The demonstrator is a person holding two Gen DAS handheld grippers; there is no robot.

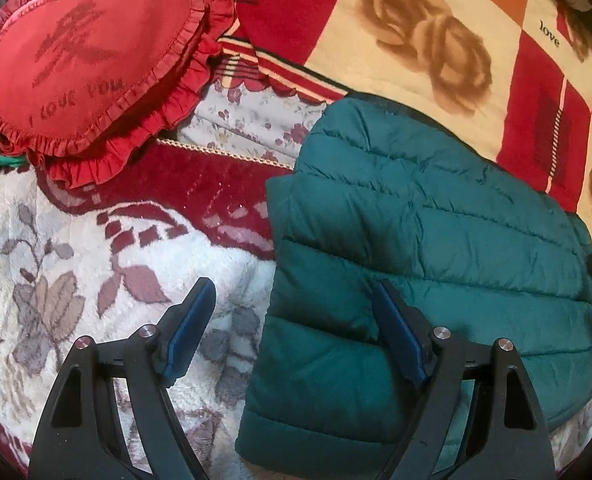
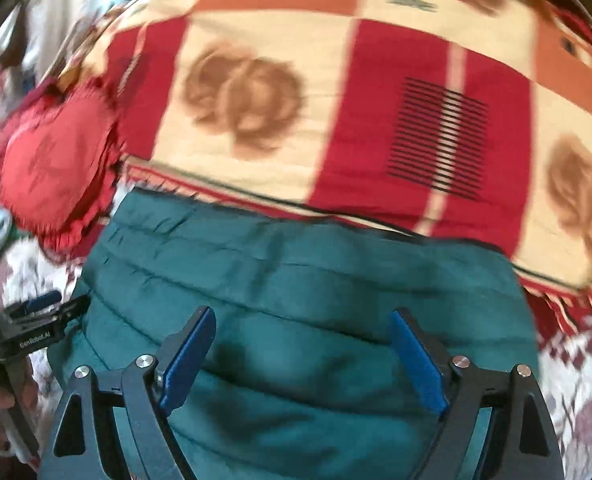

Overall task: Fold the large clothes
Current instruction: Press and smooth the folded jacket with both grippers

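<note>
A dark green quilted puffer jacket (image 1: 423,248) lies folded into a compact block on a fuzzy floral blanket (image 1: 76,264). My left gripper (image 1: 292,296) is open and empty, hovering over the jacket's left edge, one finger over the blanket and one over the jacket. In the right wrist view the same jacket (image 2: 303,288) fills the lower middle. My right gripper (image 2: 301,320) is open and empty just above it. The left gripper (image 2: 36,312) shows at the left edge of that view, beside the jacket.
A red heart-shaped frilled cushion (image 1: 84,72) lies at the back left. A folded red, cream and orange rose-print blanket (image 1: 435,52) lies behind the jacket, also in the right wrist view (image 2: 335,112). The right wrist view is motion-blurred.
</note>
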